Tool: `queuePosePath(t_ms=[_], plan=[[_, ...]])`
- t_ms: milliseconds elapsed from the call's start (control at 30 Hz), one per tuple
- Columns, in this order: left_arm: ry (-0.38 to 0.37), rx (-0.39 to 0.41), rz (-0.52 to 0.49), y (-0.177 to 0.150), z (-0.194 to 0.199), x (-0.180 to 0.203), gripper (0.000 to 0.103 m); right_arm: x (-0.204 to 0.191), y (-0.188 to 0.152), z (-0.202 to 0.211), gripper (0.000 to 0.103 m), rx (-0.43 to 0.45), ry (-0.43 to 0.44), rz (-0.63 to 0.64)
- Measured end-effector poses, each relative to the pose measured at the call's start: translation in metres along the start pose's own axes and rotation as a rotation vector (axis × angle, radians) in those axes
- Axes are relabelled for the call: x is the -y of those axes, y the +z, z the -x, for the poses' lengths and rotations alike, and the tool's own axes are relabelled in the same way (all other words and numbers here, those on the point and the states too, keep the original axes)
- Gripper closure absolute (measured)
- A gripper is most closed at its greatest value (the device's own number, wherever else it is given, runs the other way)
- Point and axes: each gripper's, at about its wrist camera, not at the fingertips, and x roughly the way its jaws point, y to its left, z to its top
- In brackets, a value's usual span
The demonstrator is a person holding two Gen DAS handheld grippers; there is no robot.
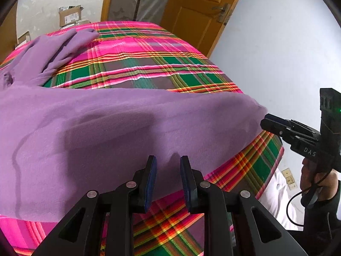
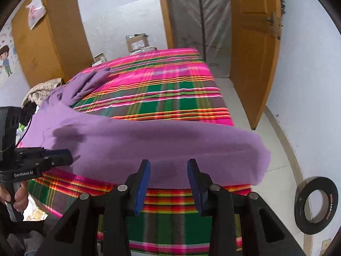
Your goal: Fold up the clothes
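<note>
A purple long-sleeved garment (image 1: 119, 123) lies across the near part of a bed with a bright plaid cover (image 1: 149, 64). One sleeve (image 1: 59, 51) trails toward the far left. My left gripper (image 1: 168, 164) hovers over the garment's near edge, its jaws a little apart with nothing pinched between them. In the right wrist view my right gripper (image 2: 168, 166) stands open over the same near edge of the garment (image 2: 149, 145), close to its right corner. From the left wrist view the right gripper (image 1: 266, 121) sits just off that corner. The left gripper (image 2: 66, 155) shows at the garment's left end.
The bed's right edge drops to a pale tiled floor where a black tape roll (image 2: 316, 204) lies. A wooden door (image 2: 253, 53) stands open beyond the bed. Cardboard boxes (image 2: 138, 42) sit at the far end, and a heap of other clothes (image 2: 42, 89) at the far left.
</note>
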Motion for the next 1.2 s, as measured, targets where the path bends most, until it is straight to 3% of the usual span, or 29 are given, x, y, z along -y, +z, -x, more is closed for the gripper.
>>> queuePosePath(t_ms=[233, 467, 733, 867, 1033, 1200], plan=[[0.073, 0.037, 0.009, -0.006, 0.012, -0.012, 0.079, -0.029, -0.003, -0.010, 0.066, -0.007, 0.068, 0.070], [0.155, 0.075, 0.033, -0.021, 0.036, -0.034, 0.079, -0.076, -0.024, -0.016, 0.066, 0.021, 0.166, 0.337], [0.199, 0.074, 0.027, -0.041, 0.057, -0.054, 0.079, -0.101, -0.037, -0.021, 0.066, -0.002, 0.200, 0.500], [0.207, 0.077, 0.047, -0.043, 0.059, -0.061, 0.062, -0.108, -0.034, -0.024, 0.066, 0.004, 0.204, 0.559], [0.218, 0.080, 0.055, -0.041, 0.058, -0.065, 0.061, -0.114, -0.027, -0.032, 0.066, 0.004, 0.226, 0.607], [0.223, 0.076, 0.000, -0.042, 0.054, -0.057, 0.050, -0.115, -0.021, -0.039, 0.072, -0.027, 0.289, 0.597]])
